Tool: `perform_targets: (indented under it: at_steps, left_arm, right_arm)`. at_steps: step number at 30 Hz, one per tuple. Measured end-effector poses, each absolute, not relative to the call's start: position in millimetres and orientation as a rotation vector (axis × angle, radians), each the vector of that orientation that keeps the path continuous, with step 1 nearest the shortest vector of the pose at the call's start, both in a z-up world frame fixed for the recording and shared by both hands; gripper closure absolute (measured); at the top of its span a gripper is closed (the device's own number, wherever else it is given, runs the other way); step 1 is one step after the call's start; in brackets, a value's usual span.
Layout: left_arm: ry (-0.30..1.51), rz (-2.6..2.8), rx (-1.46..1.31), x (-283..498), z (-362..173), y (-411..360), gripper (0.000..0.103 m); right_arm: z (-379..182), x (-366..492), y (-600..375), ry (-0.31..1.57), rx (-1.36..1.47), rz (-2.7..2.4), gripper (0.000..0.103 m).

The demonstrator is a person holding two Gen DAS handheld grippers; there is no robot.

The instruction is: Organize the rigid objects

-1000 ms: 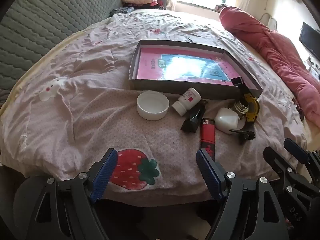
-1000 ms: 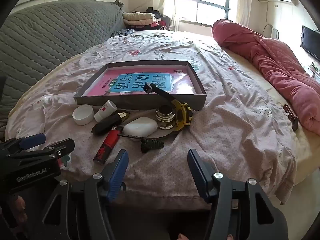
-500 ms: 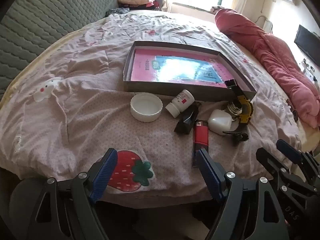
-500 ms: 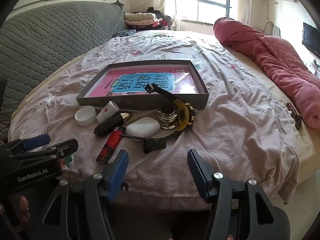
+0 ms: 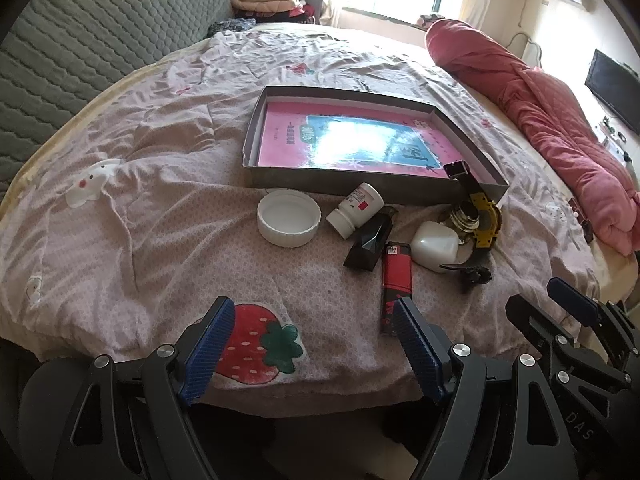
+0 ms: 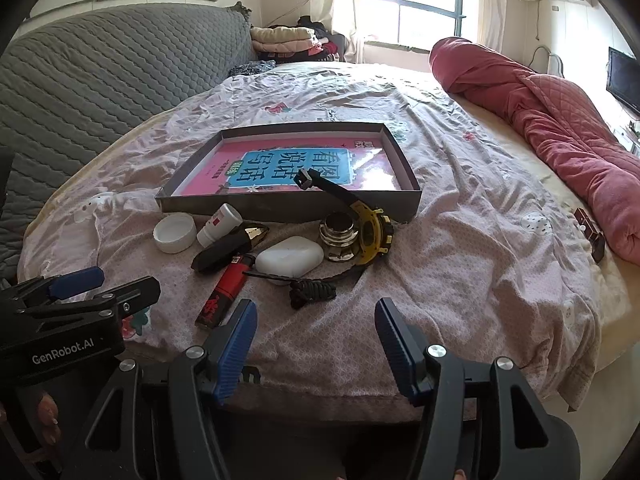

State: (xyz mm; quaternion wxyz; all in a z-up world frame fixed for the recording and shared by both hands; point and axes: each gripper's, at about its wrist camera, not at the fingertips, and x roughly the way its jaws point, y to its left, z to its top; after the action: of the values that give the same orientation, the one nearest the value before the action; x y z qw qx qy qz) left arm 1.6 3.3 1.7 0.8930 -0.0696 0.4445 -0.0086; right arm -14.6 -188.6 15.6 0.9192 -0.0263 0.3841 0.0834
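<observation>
left wrist view: left tongs (image 5: 314, 344) wide, empty, at bed (image 5: 140, 208) edge. right tongs (image 6: 316, 336) wide, empty too. red lighter (image 5: 396, 280) at 1 o'clock; white cap (image 5: 289, 218), pill bottle (image 5: 356, 210) at 12, touching tray (image 5: 344, 182) front wall.

Bed with pink patterned sheet (image 6: 460, 240), shallow grey box (image 6: 288, 210) in the middle, near its front wall a white lid (image 5: 289, 219), small white bottle (image 5: 355, 210), black case (image 5: 368, 242), red lighter (image 5: 396, 280), white pebble-shaped case (image 5: 434, 245), yellow watch (image 6: 370, 232), rolled red quilt (image 6: 560, 132) along the right edge.
</observation>
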Motion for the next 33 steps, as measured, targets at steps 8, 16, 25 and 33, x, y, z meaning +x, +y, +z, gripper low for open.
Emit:
perform_targets:
  at_steps: [8, 16, 25, 33]
  left_arm:
    - [0.914, -0.016, -0.134, 0.1, 2.8, 1.8, 0.021]
    - [0.914, -0.017, -0.136, 0.0, 2.9, 2.3, 0.021]
    - [0.909, -0.011, -0.135, -0.3, 4.1, 4.4, 0.021]
    - [0.909, -0.011, -0.134, -0.7, 4.5, 5.0, 0.021]
  right_arm:
    - [16.4, -14.1, -187.8, 0.79, -0.056, 0.171, 0.042]
    - [17.2, -13.6, -187.2, 0.789, -0.057, 0.175, 0.042]
    - [17.5, -13.9, -186.3, 0.783, -0.057, 0.177, 0.042]
    - [17.4, -14.4, -186.1, 0.782, -0.057, 0.177, 0.042]
